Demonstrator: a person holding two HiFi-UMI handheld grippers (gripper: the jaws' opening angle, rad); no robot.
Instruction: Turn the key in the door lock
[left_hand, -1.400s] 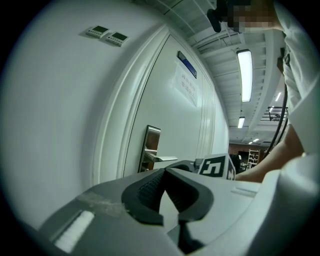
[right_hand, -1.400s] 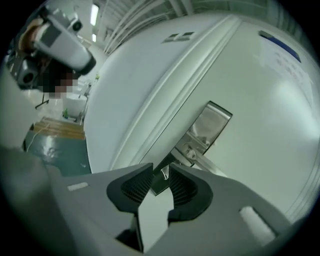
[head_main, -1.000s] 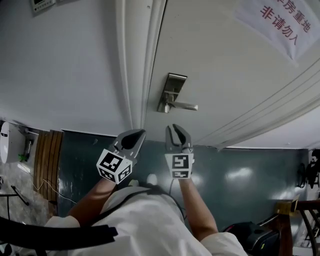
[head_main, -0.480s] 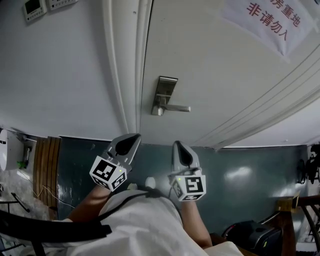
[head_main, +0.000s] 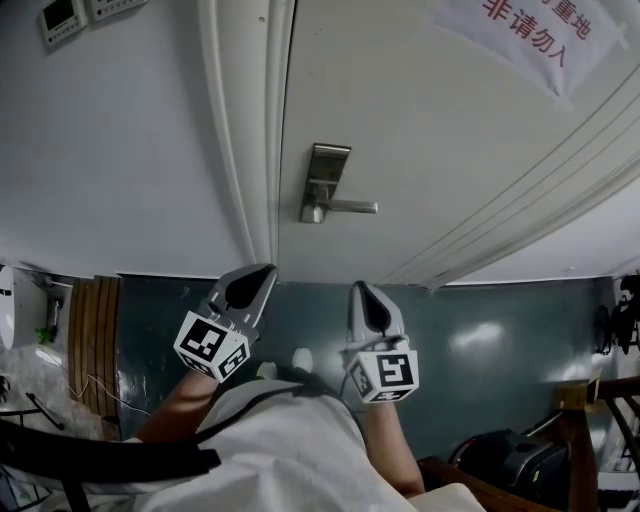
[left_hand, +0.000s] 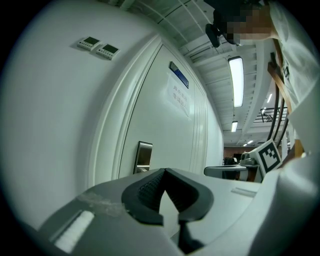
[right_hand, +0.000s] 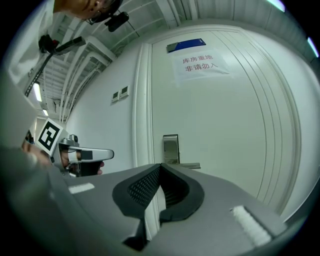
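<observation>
white door (head_main: 420, 150), white wall (head_main: 120, 150), dark glossy floor (head_main: 500, 340)

1. The white door (head_main: 420, 150) is filling the upper view, and it is bearing a steel lock plate (head_main: 325, 172) close to its left edge.
2. A lever handle (head_main: 352, 207) is jutting right from the foot of that plate.
3. A paper notice (head_main: 530, 35) in red print is hanging high on the door.
4. Down below, the dark glossy floor (head_main: 500, 385) is throwing back patches of light.
5. A wooden slatted board (head_main: 95, 320) is lying at its left edge, and a black bag (head_main: 495, 465) is sitting at the lower right.
</observation>
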